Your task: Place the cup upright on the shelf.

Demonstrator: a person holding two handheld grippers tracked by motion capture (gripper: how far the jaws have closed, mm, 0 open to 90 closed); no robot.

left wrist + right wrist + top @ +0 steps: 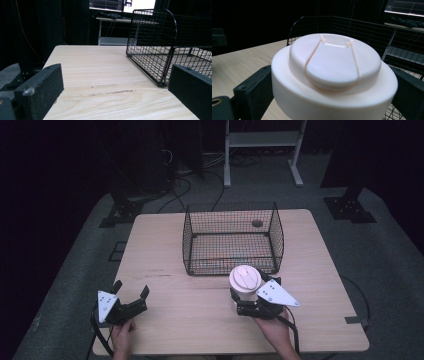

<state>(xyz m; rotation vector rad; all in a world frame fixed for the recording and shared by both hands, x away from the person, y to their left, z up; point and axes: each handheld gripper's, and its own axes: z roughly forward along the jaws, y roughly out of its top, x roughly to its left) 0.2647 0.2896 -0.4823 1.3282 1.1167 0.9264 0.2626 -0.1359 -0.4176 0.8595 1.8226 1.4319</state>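
A cream-white container with a round lid (245,279) stands between the jaws of my right gripper (250,296), just in front of the black wire basket (231,239). In the right gripper view the lid (335,65) looms close, a black jaw pressed against each side, so the gripper is shut on it. My left gripper (131,294) rests at the table's front left, jaws spread wide. Between its jaws the left gripper view shows bare wood and the wire basket (160,42) ahead to the right.
The basket has a small dark round object (257,223) at its far right. The wooden table (160,260) stretches between the grippers. A white rack (262,140) and cables stand on the floor behind.
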